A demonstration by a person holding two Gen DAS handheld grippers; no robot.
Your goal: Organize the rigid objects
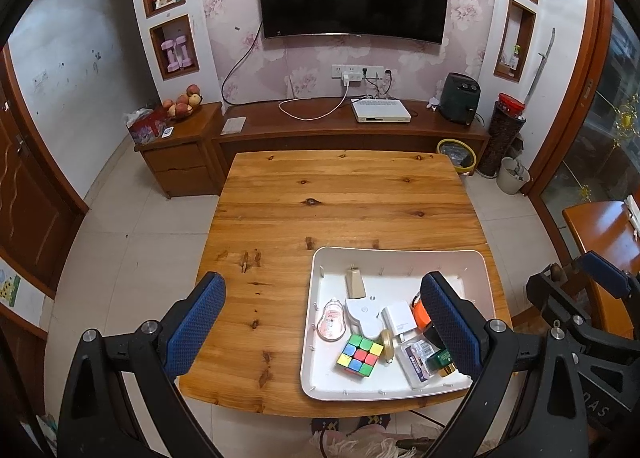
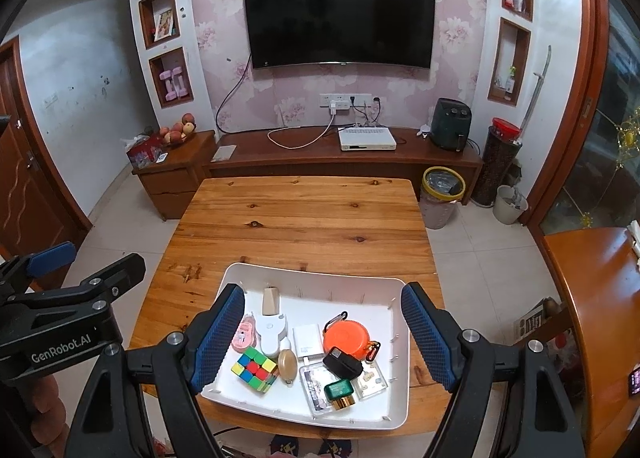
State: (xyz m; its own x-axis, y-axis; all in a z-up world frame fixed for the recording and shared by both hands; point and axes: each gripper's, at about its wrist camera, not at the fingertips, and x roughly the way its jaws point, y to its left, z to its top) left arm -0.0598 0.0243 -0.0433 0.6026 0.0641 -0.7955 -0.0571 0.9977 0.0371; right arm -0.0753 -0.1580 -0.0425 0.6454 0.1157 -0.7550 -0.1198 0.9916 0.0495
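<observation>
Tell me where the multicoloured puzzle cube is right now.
The multicoloured puzzle cube lies in the white plastic tray, toward its near-left corner, just in front of the white tape dispenser in the right wrist view.

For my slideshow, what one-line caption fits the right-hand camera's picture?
Open right gripper poised above a white tray of small objects, including a puzzle cube, on a wooden table.

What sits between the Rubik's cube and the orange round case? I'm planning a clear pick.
In the right wrist view, a tan oval piece and a white charger lie between the cube and the orange case.
</observation>
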